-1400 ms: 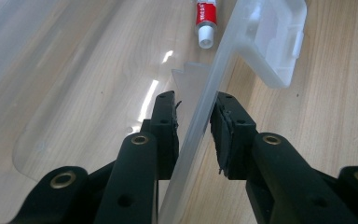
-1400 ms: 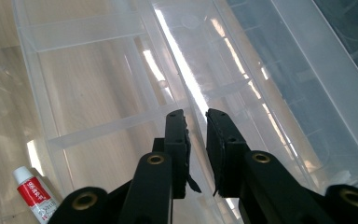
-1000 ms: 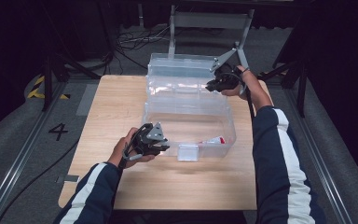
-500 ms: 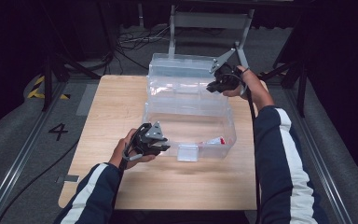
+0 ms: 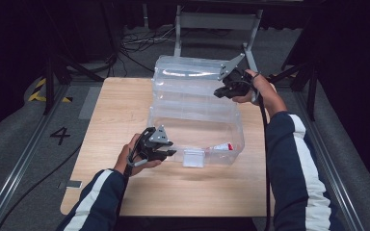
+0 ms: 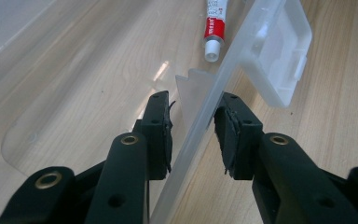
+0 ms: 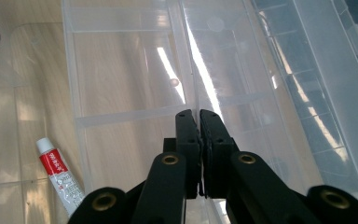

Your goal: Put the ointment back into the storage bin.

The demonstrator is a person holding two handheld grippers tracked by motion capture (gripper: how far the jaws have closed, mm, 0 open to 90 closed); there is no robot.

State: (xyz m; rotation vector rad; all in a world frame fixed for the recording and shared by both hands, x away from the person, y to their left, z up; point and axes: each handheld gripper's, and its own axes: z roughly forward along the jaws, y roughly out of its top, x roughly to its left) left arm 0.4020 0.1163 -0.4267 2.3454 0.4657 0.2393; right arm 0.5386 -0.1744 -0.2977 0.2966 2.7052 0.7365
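the clear plastic box (image 5: 192, 113) sits on the wooden table (image 5: 111, 120), open, with its lid (image 5: 192, 72) raised at the far side. it is see-through all over, thin-walled, with rounded corners and shallow moulded dividers that part the inside into compartments; the wood grain shows through its floor. a small white-clear latch flap (image 6: 282, 56) hangs off the near wall, just beyond the tips of the left gripper (image 6: 193, 126).

the left gripper straddles the box's near wall (image 6: 214, 107): one black finger (image 6: 158, 135) stands inside the box, the other outside, and the thin translucent wall runs up between them. the jaws have just been opening a little; a gap shows on the inner side of the wall, so the pads do not clamp it, though the outer pad lies close against it.

the right gripper (image 7: 199, 116) has just been closing, and its jaws now meet with only a hairline between them. whether a thin upright divider wall (image 7: 191, 60), which runs straight on from the tips, is caught between them i cannot tell.

a small tube (image 7: 60, 179) with a red-and-white label and a white cap lies flat on the box floor, to the left of the right gripper's fingers and ahead of the left gripper's, inside the wall. black stands and cables lie on the grey floor beyond the table.
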